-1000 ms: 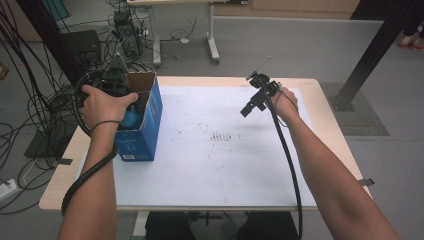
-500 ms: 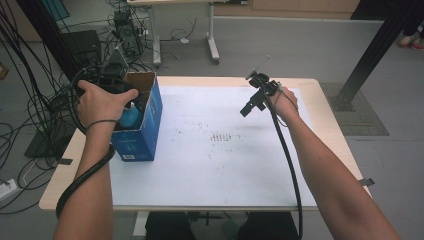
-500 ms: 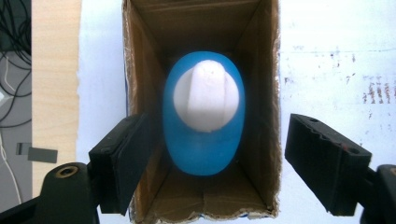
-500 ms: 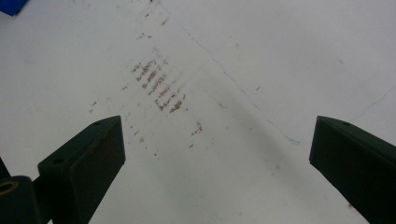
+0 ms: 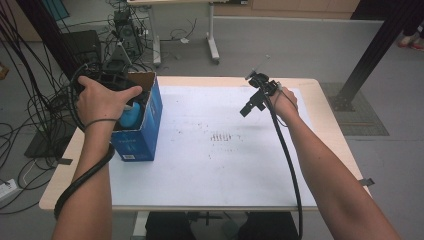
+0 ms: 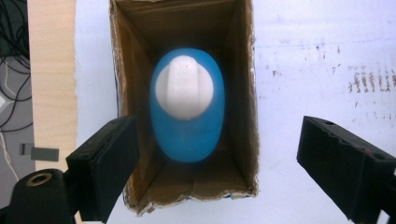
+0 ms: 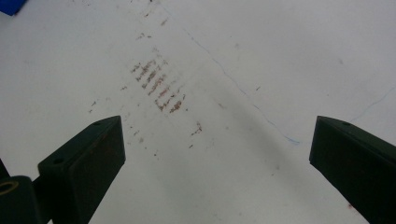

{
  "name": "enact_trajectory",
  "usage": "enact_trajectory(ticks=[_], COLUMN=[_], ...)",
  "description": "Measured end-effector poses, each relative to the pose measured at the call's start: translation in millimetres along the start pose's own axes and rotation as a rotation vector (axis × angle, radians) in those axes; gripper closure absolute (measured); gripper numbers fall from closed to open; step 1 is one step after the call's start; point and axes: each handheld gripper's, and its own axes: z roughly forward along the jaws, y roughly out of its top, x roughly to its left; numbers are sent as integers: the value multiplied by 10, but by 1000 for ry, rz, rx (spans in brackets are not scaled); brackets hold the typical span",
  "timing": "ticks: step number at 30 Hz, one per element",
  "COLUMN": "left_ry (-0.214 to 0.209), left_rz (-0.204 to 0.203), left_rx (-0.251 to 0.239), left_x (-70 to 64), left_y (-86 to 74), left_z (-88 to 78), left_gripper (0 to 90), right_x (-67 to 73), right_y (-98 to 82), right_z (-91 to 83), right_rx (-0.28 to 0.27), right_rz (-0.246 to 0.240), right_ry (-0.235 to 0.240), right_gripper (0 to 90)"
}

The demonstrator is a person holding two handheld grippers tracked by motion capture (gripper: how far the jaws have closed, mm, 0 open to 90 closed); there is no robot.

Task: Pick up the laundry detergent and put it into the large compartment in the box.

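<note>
High view, box: open-topped blue carton [image 5: 137, 131] stands upright near the left edge of the tabletop [image 5: 210, 175], mouth up so things can go in from above.
High view, left tool: left tool [image 5: 107, 82] is held right over the carton mouth, the hand wrapped around its body; the blue bottle [image 5: 131, 114] shows just inside the carton beneath it.
High view, right tool: right tool [image 5: 255, 100] is held above the far right part of the white sheet, well apart from the carton; judged to be parked out of the way while the left hand works.
Left gripper view, bottle: blue bottle [image 6: 187, 105] with a white cap [image 6: 184, 89] stands upright in the carton [image 6: 243, 93], cap towards the camera, cardboard walls all around it.
Left gripper view, tool state: jaws have just been opening and stand wide, straddling the carton from above; nothing between the pads, bottle free. Judged: bottle just let go into the carton.
Right gripper view, tool state: jaws spread wide, empty, over bare white sheet with brownish scuff marks [image 7: 159, 86].
</note>
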Motion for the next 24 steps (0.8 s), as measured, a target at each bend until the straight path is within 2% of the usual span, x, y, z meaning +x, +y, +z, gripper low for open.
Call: enact_trajectory(ticks=[11, 17, 24], left_ry=[-11, -31, -59], left_rz=[10, 35, 47], left_rx=[9, 2, -13], left_x=[-57, -135, -220], left_y=[-25, -69, -98], left_z=[-39, -74, -131], left_gripper=[83, 62, 59], right_x=[-16, -25, -22], right_y=[-6, -9, -7], right_z=[3, 2, 1], right_rx=[-5, 1, 4], right_rz=[-1, 0, 0], right_ry=[1, -1, -5], right_gripper=[32, 32, 32])
